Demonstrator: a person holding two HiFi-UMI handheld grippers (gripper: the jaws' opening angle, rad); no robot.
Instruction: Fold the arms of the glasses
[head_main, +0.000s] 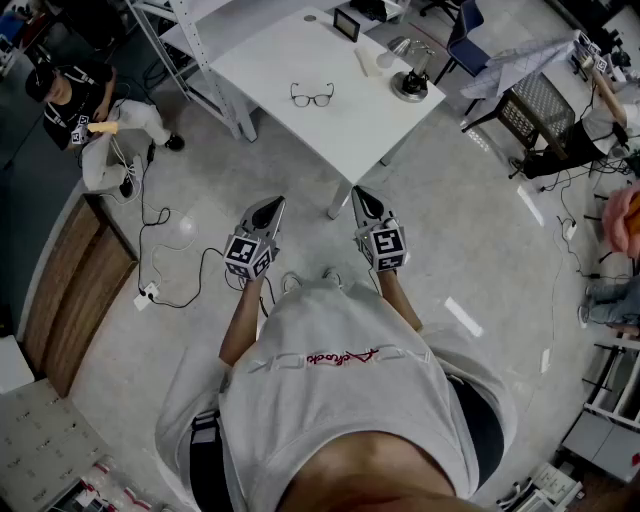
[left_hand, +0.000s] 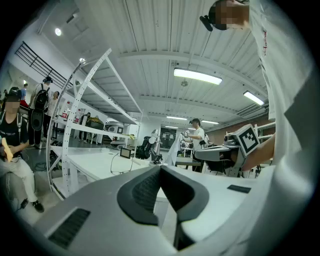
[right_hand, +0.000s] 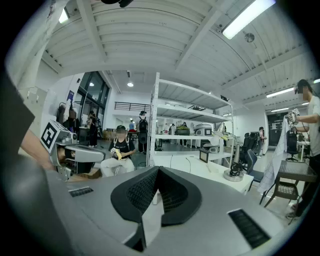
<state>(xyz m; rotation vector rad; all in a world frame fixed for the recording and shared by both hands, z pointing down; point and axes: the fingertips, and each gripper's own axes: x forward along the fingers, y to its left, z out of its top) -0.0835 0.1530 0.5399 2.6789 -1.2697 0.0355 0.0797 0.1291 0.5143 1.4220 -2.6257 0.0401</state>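
Well back from the table corner, left claw and right claw pressed together, glasses mid-table, floor between.

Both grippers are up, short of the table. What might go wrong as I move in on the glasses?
1. The left gripper and right gripper are both shut. Arriving that way would likely shove the thin glasses across the table rather than catch an arm.
2. A round-based stand sits just right of the glasses; the right gripper may clip it.
3. Cables trail on the floor to your left: a possible trip.
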